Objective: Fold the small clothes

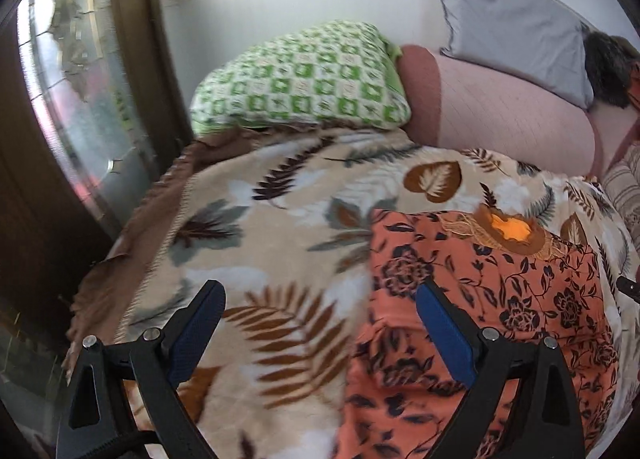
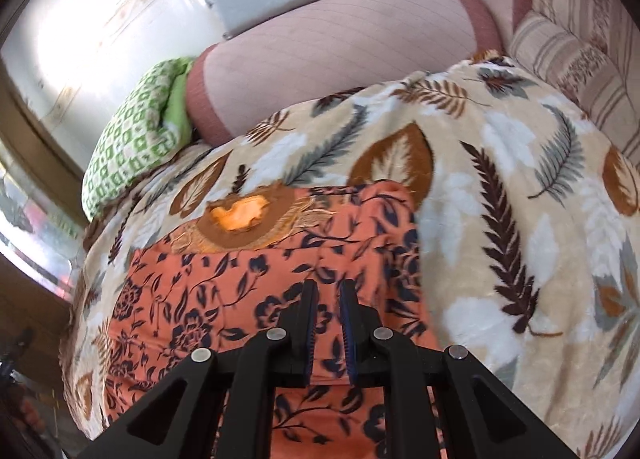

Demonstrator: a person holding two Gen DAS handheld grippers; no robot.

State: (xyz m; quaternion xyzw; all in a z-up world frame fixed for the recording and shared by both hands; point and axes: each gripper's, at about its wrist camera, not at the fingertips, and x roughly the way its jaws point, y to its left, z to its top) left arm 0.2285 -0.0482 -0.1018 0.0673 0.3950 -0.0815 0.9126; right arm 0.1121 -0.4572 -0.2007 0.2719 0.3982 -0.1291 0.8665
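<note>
An orange garment with a dark flower print [image 1: 480, 299] lies flat on a leaf-patterned blanket [image 1: 248, 219]. Its brown embroidered neckline [image 1: 516, 229] points toward the pillows. My left gripper [image 1: 318, 291] stands wide open just above the bed. One blue-padded finger [image 1: 196, 331] is over the blanket and the other over the garment's left edge. In the right wrist view the garment [image 2: 200, 279] fills the lower middle. My right gripper [image 2: 329, 291] is shut over the garment's right half. Only a thin slit shows between the jaws. I cannot tell whether cloth is pinched there.
A green-patterned pillow [image 1: 304, 79], a long pink bolster [image 1: 500, 111] and a grey pillow [image 1: 512, 27] line the white wall at the bed's head. A striped cushion [image 2: 580, 55] lies at the right. A brown-framed window [image 1: 80, 99] borders the bed's left side.
</note>
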